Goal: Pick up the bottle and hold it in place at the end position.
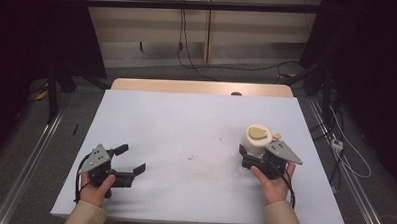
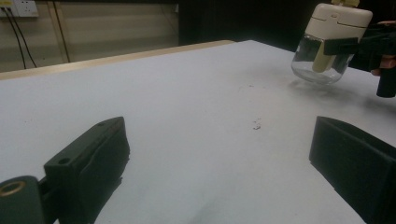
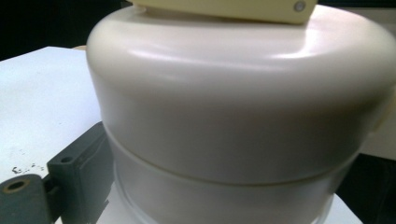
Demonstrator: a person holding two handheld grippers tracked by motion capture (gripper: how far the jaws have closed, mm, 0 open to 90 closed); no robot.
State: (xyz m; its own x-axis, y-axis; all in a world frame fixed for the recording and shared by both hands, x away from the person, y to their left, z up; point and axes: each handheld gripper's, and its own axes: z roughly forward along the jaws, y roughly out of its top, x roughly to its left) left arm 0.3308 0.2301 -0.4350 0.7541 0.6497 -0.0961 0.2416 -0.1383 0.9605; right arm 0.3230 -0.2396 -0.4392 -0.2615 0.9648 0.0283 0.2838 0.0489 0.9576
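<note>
The right tool (image 1: 257,153) pinches a clear glass jar with a cream plastic lid (image 1: 256,139), near the right edge of the white tabletop (image 1: 185,136). The jar looks empty inside. The left tool (image 1: 130,161) is spread wide near the front left corner, holding nothing.

Glossy cream plastic lid (image 3: 233,102), clear glass jar (image 2: 317,65)

Jar (image 3: 243,112) cropped by right gripper view's edges, its base hidden; right gripper (image 1: 265,157) mostly hidden behind jar in high view.
</note>
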